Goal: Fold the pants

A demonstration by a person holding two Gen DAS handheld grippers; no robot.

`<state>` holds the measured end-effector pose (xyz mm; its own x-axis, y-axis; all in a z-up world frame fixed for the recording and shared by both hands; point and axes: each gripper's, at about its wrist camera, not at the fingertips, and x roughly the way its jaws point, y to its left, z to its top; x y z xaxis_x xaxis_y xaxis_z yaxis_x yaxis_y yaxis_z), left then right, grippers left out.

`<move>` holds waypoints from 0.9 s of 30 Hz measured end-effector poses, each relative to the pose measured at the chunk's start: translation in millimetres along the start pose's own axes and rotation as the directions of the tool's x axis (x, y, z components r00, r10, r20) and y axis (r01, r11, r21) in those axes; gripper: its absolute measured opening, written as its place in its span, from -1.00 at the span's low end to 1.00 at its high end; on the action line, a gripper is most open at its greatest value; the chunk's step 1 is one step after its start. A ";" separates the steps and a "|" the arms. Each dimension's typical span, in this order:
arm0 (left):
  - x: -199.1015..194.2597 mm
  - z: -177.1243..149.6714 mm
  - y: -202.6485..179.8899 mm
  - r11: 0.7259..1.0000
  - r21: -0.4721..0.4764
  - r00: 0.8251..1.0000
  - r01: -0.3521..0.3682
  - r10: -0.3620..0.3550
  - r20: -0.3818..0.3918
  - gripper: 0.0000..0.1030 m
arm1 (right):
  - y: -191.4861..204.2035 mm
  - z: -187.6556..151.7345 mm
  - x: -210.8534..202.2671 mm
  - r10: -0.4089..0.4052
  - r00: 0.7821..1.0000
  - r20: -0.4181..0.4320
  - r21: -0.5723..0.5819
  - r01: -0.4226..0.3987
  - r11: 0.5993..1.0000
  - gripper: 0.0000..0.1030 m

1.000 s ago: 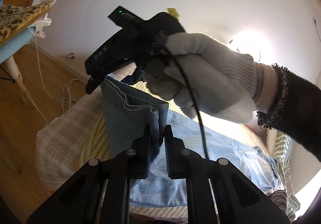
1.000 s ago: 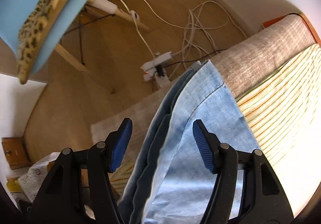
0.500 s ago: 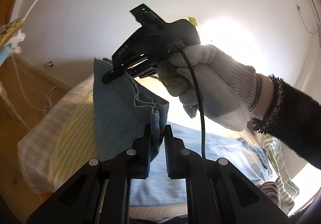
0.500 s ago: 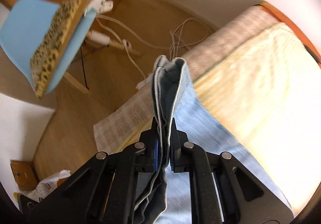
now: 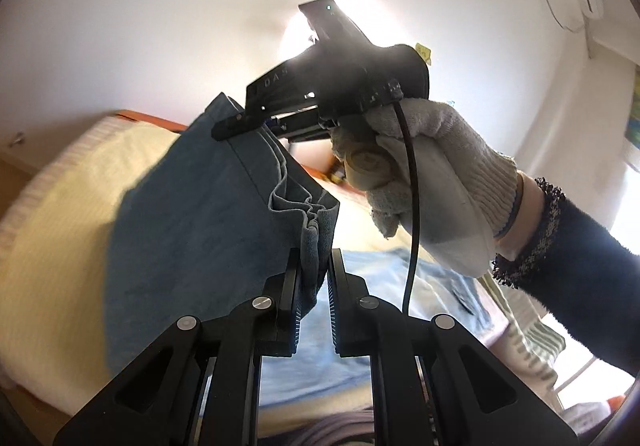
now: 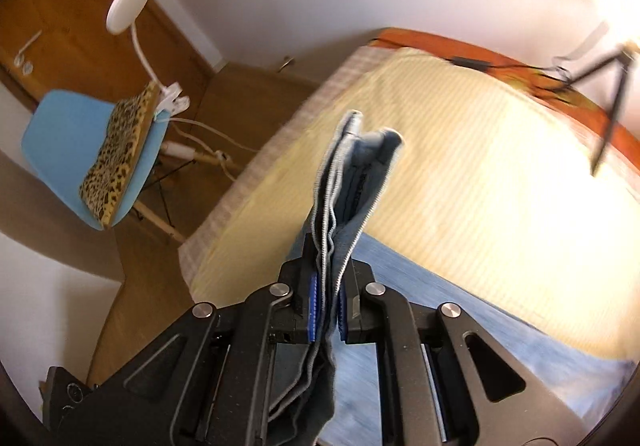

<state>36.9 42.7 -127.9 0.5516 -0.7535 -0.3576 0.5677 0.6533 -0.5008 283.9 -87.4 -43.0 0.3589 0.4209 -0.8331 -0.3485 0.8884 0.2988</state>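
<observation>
Light blue denim pants (image 5: 192, 230) hang lifted by their leg ends above a bed with a pale yellow striped cover (image 5: 60, 246). My left gripper (image 5: 313, 270) is shut on the bunched hem. The right gripper (image 5: 256, 124), held by a hand in a white knit glove (image 5: 436, 182), shows beyond it in the left wrist view, clamped on the same edge further along. In the right wrist view my right gripper (image 6: 326, 270) is shut on the stacked hem layers of the pants (image 6: 352, 174), which stick up past the fingers. The rest of the pants (image 6: 460, 318) trails on the bed.
A blue chair (image 6: 68, 142) with a leopard-print cushion stands on the wooden floor left of the bed, with a white clip lamp (image 6: 128, 6) and cables beside it. An orange bed frame (image 6: 460, 50) runs along the far side. A dark tripod (image 6: 608, 86) stands at the far right.
The right gripper closed on the hem, which lay between open jaws a second ago. Both grippers rose and carried the leg ends up over the bed.
</observation>
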 end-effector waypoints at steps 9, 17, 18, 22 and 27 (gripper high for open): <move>52.1 -2.8 -67.5 0.991 0.040 0.984 0.130 -0.124 -0.125 -0.81 | -91.8 -47.7 -72.2 -0.051 0.996 0.073 0.125 0.041 0.991 -0.84; 93.6 11.4 -100.2 0.979 0.085 0.962 0.185 -0.163 -0.217 -0.81 | -153.9 -90.9 -117.7 -0.087 0.990 0.110 0.200 0.063 0.978 -0.84; 100.5 13.6 -106.8 0.976 0.091 0.957 0.196 -0.170 -0.233 -0.81 | -160.7 -95.1 -122.7 -0.089 0.989 0.114 0.209 0.064 0.976 -0.84; 128.9 11.6 -145.2 0.963 0.141 0.942 0.228 -0.182 -0.282 -0.81 | -190.3 -114.4 -144.1 -0.115 0.984 0.139 0.245 0.078 0.966 -0.84; 163.7 6.3 -183.5 0.941 0.172 0.919 0.290 -0.224 -0.324 -0.81 | -228.6 -140.7 -175.8 -0.124 0.976 0.178 0.271 0.073 0.960 -0.84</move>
<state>26.9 -200.1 -89.6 0.1815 -0.8628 -0.4719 0.7997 0.4087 -0.4397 178.7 -390.3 -30.4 0.5477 0.3330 -0.7675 -0.0738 0.9330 0.3521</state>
